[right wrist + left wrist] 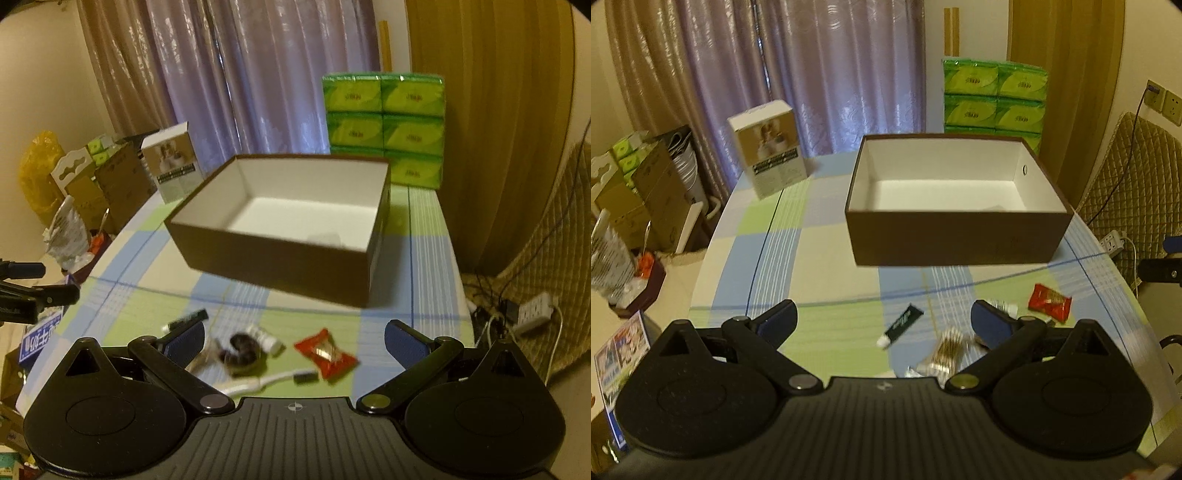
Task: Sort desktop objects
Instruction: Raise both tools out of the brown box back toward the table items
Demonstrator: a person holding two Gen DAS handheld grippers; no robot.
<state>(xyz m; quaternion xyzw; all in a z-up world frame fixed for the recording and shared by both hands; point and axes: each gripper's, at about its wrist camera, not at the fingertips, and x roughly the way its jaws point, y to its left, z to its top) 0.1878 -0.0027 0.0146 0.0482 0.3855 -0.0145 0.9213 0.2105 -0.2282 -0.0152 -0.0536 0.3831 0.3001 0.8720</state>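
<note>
Purple curtains (820,74) hang behind your checked tablecloth (768,236), where a brown box (956,236) with a white inside stands open and holds nothing. Your left gripper (882,314) hovers over the near edge with its jaws wide and nothing between them; a dark green tube (900,325), a bundle of cotton swabs (947,352) and a red snack packet (1049,301) lie just ahead of it. Your right gripper (295,341) is spread wide too, above a dark coiled item (242,352), a white bottle (267,339) and a white toothbrush (269,380). Green tissue packs (384,125) are stacked at the far end; their print is too blurred to read. So is the label on the white carton (768,147).
</note>
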